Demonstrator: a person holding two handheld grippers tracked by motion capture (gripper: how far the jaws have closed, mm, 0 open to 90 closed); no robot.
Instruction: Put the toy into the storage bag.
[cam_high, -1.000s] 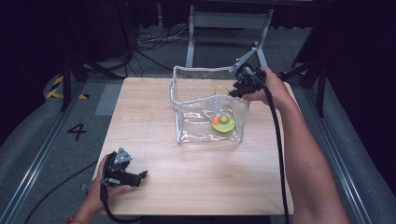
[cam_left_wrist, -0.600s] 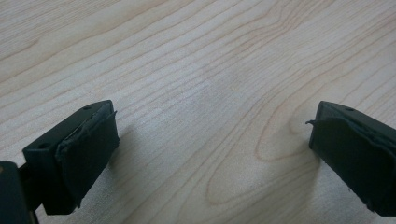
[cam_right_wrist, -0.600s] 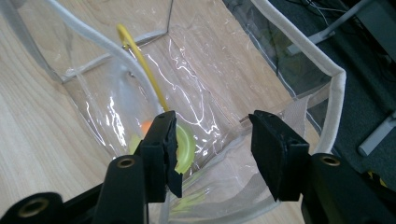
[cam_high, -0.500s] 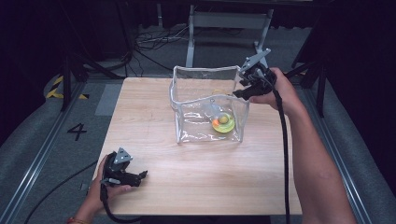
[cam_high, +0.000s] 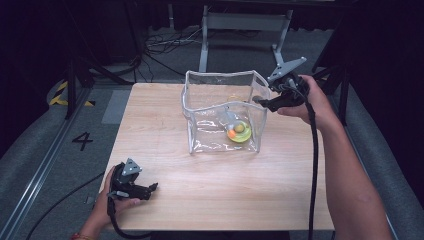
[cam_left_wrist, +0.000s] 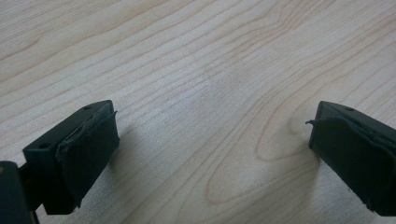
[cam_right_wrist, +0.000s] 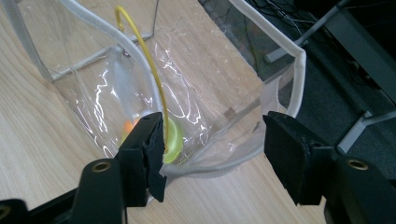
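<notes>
Left gripper (cam_high: 150, 189), black and held in the person's left hand (cam_high: 107, 197), rests low at the near left corner of the light wooden worktop (cam_high: 210, 190), its jaws spread wide over bare wood grain in the left gripper view (cam_left_wrist: 210, 144); it lies where it lay in both earlier frames. Right gripper (cam_high: 258, 100), held in the right hand (cam_high: 310, 102) and topped by a grey three-cornered plate (cam_high: 286, 69), is raised beside the right wall of a clear plastic zip bag with white piping (cam_high: 222, 112), near the far right part of the worktop; a second ago it sat lower, its tips at the bag's right rim, and it has since lifted and drawn slightly rightward. In the right gripper view its jaws (cam_right_wrist: 212, 154) stand well apart, framing the bag's rim (cam_right_wrist: 299, 79) without touching it, nothing between them. The bag stands upright and open at the middle of the far half of the worktop, unmoved. Inside, on its floor toward the right wall, lies a yellow-green round toy with an orange part (cam_high: 239, 132); a thin yellow curved wire (cam_right_wrist: 144, 60) rises from it. A black cable (cam_high: 314, 165) trails from the right gripper along the forearm. Beyond the far edge, grey metal frame legs (cam_high: 245, 25) and loose cables (cam_high: 160, 42) lie on the dark floor; a painted "4" (cam_high: 82, 141) marks the floor at left.
</notes>
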